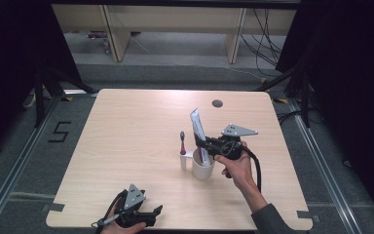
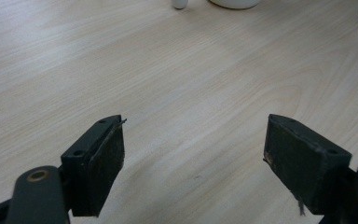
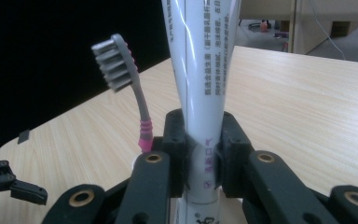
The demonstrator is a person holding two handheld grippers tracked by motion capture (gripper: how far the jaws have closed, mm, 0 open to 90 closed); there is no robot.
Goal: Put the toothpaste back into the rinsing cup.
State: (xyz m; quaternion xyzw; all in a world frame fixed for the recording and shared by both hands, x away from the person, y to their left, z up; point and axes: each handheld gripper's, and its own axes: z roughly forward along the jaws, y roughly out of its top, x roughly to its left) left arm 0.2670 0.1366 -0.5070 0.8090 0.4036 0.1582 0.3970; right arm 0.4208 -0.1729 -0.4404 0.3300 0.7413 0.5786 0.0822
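nearest the person, the left gripper (image 1: 152, 213) rests low at the table's (image 1: 126, 131) front edge, its jaws spread wide with nothing but bare wood between them. farther in, the right gripper (image 1: 200, 141) has its jaws pinched on a toothpaste tube (image 1: 197, 127), which stands nearly upright with its lower end down inside a white cup (image 1: 203, 168); whether that end touches the cup's bottom i cannot tell, since the rim hides it. just left of the cup a toothbrush (image 1: 182, 144) stands in a white holder. the tube looks light and soft-walled, so a hard squeeze would probably dent it or push paste toward the cap; the glossy skin may slip. the firmer hold is probably low on the body, where the jaws sit now.
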